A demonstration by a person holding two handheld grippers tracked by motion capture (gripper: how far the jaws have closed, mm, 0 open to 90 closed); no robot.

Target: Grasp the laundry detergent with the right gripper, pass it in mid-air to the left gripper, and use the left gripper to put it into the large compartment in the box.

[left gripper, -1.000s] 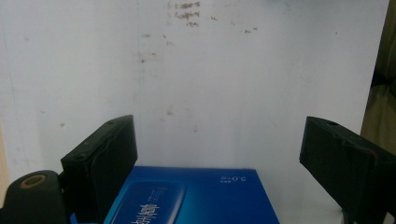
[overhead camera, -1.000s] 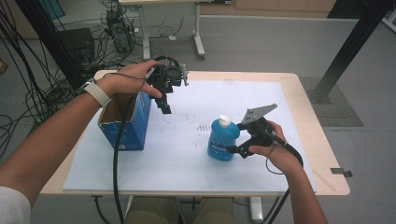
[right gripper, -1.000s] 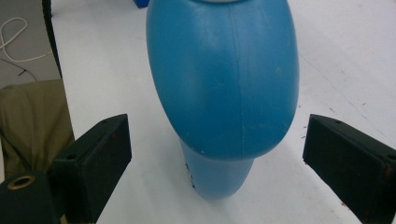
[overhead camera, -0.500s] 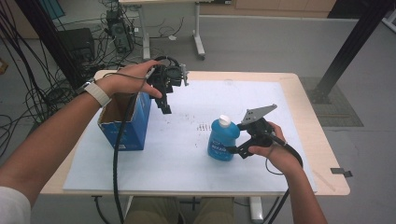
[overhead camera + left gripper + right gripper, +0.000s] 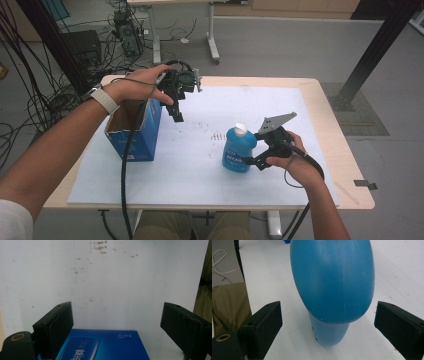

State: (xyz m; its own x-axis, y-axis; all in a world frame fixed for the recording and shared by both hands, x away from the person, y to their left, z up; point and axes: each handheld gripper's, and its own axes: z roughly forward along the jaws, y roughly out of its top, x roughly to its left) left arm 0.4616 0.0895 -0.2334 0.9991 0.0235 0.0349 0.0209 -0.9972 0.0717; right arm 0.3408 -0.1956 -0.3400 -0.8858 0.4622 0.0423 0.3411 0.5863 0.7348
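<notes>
Item: blue plastic bottle with white cap [image 5: 239, 149], upright on the white-covered surface [image 5: 310, 110] at about 5 o'clock, placed for a side grasp. Right gripper [image 5: 251, 161] lies level at the bottle's 3 o'clock, fingers [image 5: 262, 327] wide apart, flanking but not touching it. Left gripper [image 5: 177, 112] hangs fingers-down over the open blue cardboard box [image 5: 135, 130] at 9 o'clock, spread wide, empty.
</notes>
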